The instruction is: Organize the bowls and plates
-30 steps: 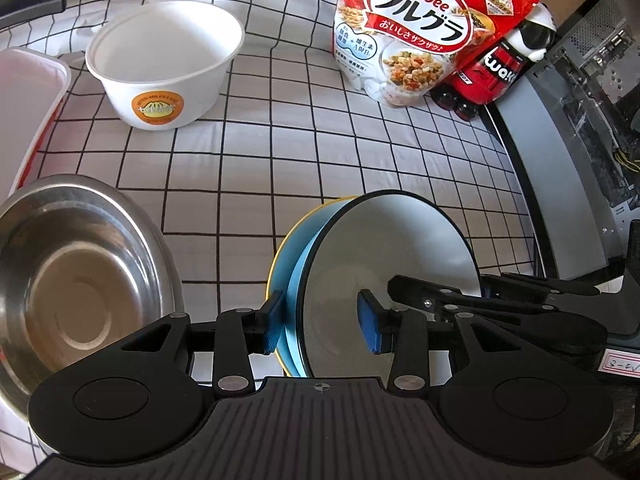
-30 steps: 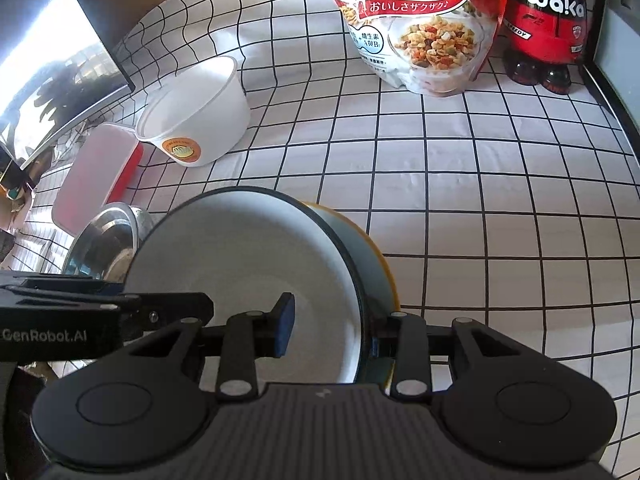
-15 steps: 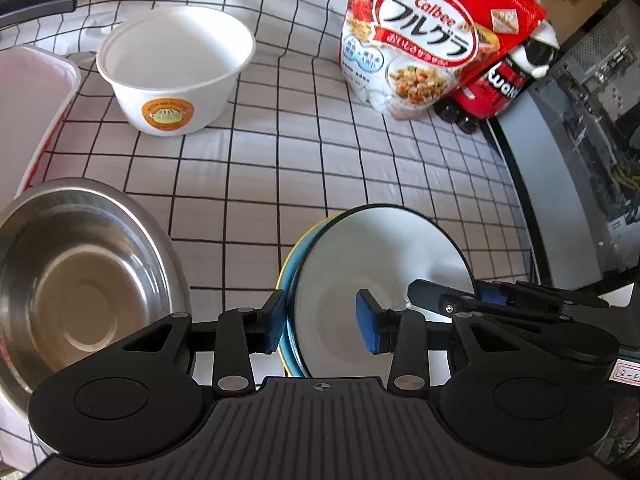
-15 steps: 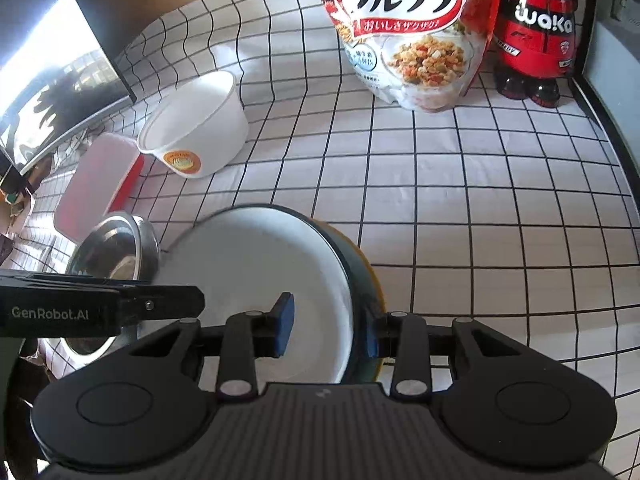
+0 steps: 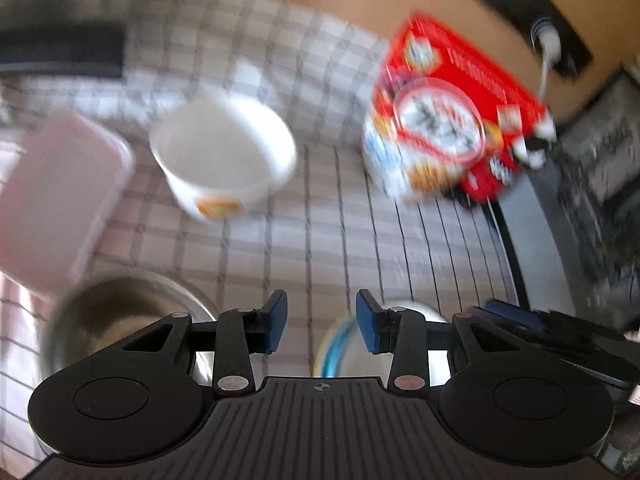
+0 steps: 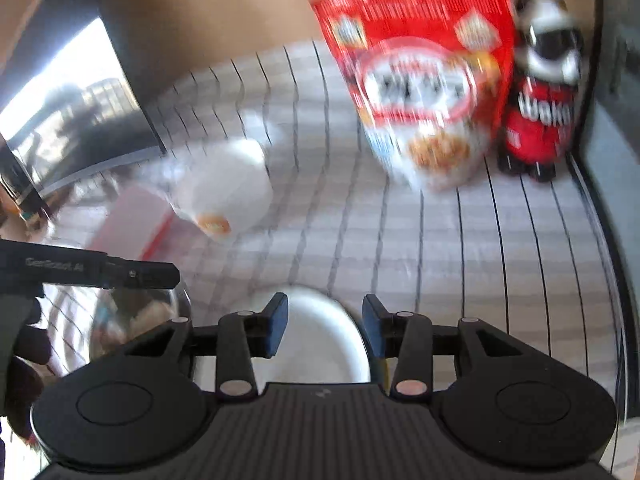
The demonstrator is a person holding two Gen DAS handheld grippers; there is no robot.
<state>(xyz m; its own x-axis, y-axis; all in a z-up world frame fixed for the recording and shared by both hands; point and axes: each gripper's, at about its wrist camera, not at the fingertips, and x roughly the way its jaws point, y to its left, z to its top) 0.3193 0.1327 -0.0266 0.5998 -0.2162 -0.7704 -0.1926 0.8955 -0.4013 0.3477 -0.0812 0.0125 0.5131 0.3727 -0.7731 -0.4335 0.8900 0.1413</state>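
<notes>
Frankly, your left wrist view is smeared by blur, so fine detail is lost. Your left gripper (image 5: pixel 322 322) has its blue pads apart with only checked cloth (image 5: pixel 320 248) between them; it grasps nothing. Just under its right finger, the stacked plates (image 5: pixel 340 344) show only as a pale disc with a blue and a yellowish rim, most of it hidden behind the gripper body. The steel bowl (image 5: pixel 120 312) sits at lower left, half covered by the left finger, and you cannot make out anything in it. Farther off, the white bowl (image 5: pixel 224 164) stands upright beside the pink lidded box (image 5: pixel 52 200), which the left edge cuts off. The red cereal bag (image 5: pixel 452 120) stands at the far right, with a dark bottle mostly hidden behind it. Open cloth lies between the bowls and the bag.

In your right wrist view, also blurred, your right gripper (image 6: pixel 324 330) is spread open, and the white top of the plates (image 6: pixel 320 340) lies below and between its fingers; whether a pad touches the rim you cannot tell. The other gripper's black finger crosses in from the left over the steel bowl (image 6: pixel 140 320). The white bowl (image 6: pixel 228 196) sits beyond, its inside unreadable. The cereal bag (image 6: pixel 424 80) and the red bottle (image 6: pixel 540 120) stand side by side at the far edge, with bare cloth (image 6: pixel 440 260) before them.
</notes>
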